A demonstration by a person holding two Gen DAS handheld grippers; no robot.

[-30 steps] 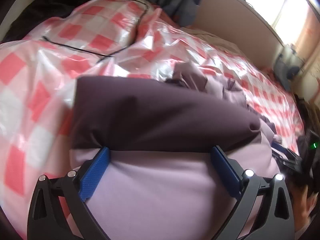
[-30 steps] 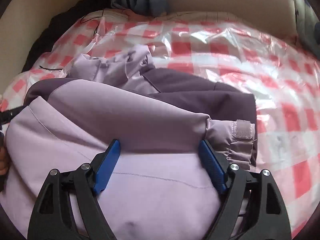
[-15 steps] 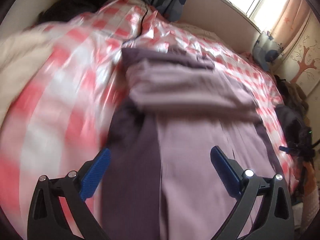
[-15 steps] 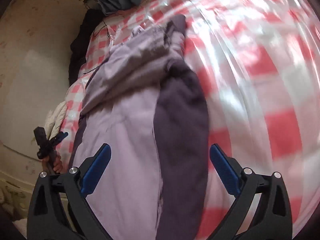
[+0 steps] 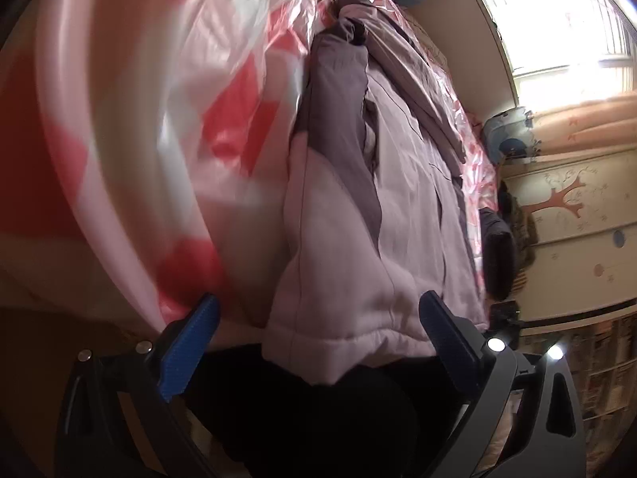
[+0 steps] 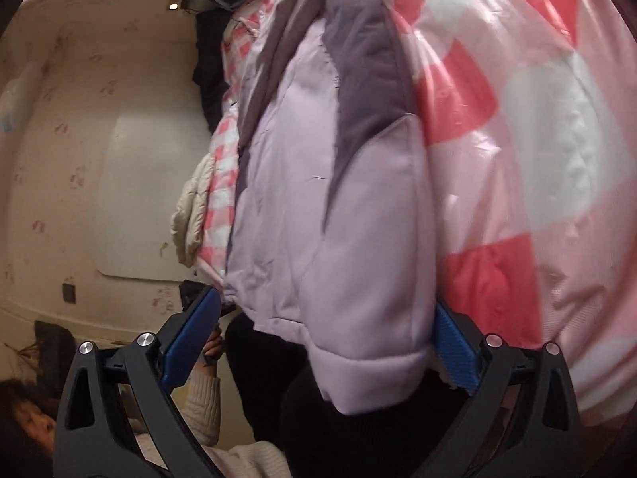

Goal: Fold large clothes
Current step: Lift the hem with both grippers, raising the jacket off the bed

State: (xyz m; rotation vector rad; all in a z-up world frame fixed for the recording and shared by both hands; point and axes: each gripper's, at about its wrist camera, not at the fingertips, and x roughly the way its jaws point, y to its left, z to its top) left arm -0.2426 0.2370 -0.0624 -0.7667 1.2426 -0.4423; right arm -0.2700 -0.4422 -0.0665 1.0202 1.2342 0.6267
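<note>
A large padded jacket [image 5: 358, 239], light lilac with dark purple panels, lies folded lengthwise on a bed; its hem hangs over the near edge. It also shows in the right wrist view [image 6: 338, 219]. My left gripper [image 5: 318, 318] is open, its blue fingers [image 5: 191, 342] spread on either side of the hem corner, holding nothing. My right gripper [image 6: 326, 330] is open too, its blue fingers [image 6: 191, 338] wide around the other hem corner, which reaches between them.
The bed is covered by a glossy red-and-white checked plastic sheet [image 5: 167, 119], also seen in the right wrist view [image 6: 517, 119]. A cream quilted garment [image 6: 191, 207] hangs at the bed's side. A person [image 6: 32, 422] sits low left. Bright window [image 5: 557, 40] behind.
Both grippers pulled back from the middle of the jacket to its hem at the bed's near edge and tilted sideways. Both stayed open.
</note>
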